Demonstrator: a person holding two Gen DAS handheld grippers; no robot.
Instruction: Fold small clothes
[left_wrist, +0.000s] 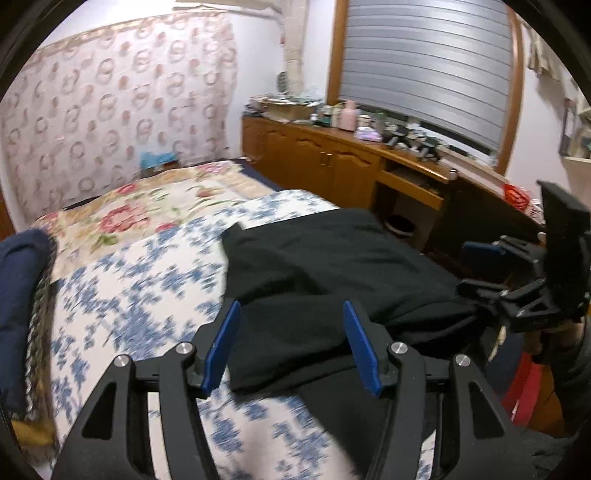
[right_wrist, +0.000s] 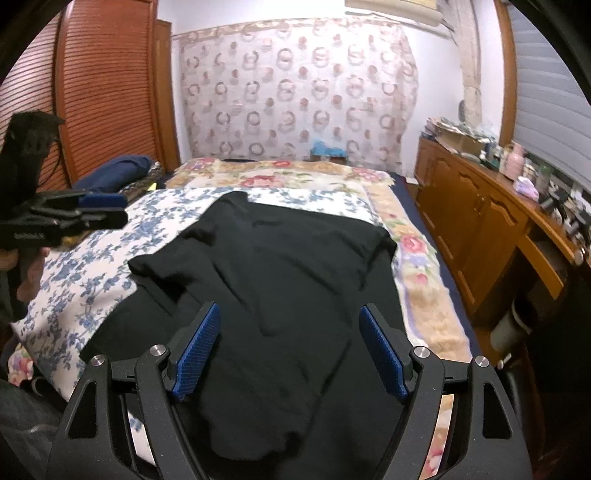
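A black garment (right_wrist: 277, 258) lies spread on the bed, one part folded over near its left side. In the left wrist view the same garment (left_wrist: 332, 258) shows a folded edge lying on the blue-flowered sheet. My left gripper (left_wrist: 291, 306) is open above that near edge, blue pads apart and holding nothing. It also appears in the right wrist view as the left gripper (right_wrist: 105, 210), out over the bed's left side. My right gripper (right_wrist: 289, 308) hangs open over the garment's near part, empty. From the left wrist it shows as the right gripper (left_wrist: 491, 266) at the garment's right edge.
The blue-flowered sheet (right_wrist: 85, 280) covers the near bed and a rose-patterned blanket (right_wrist: 413, 243) lies beyond. A navy cushion (right_wrist: 114, 171) sits at the left edge. A wooden cabinet (right_wrist: 476, 218) with clutter runs along the right, a bin (left_wrist: 400, 224) beneath its desk part.
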